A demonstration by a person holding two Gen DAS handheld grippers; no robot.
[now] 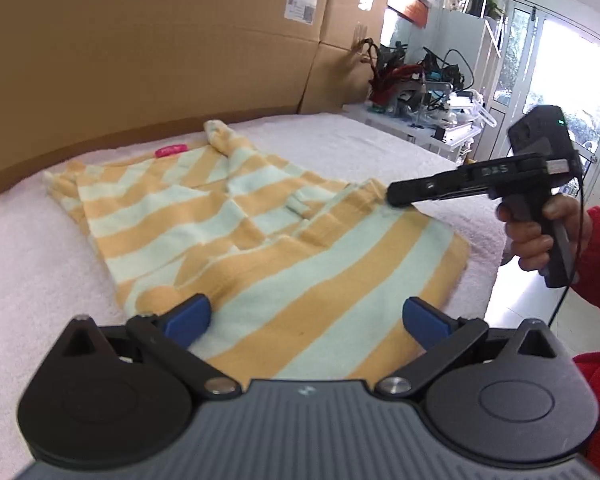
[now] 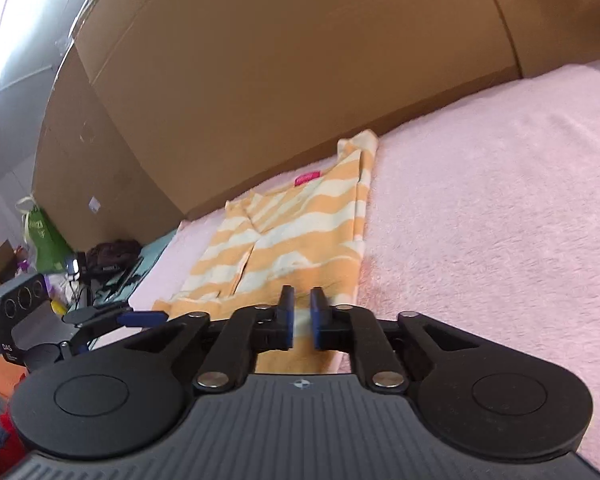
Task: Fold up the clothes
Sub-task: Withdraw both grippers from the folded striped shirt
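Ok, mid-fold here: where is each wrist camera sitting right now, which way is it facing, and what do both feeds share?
Left wrist: on the left tongs, low at the near hem of the striped garment, looking across it to the cardboard wall; its fingers spread wide, the hand holding the right tongs in view.
Right wrist: on the right tongs, fingers nearly closed over the garment's edge, facing along it; left tongs at lower left.
Shared: garment, pink tag, cardboard wall, fleecy cover.

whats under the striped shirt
The striped shirt lies on a fluffy blanket that shows all around it. Its sleeves are folded in on top. What the blanket itself covers, and anything beneath the shirt's middle, is hidden.
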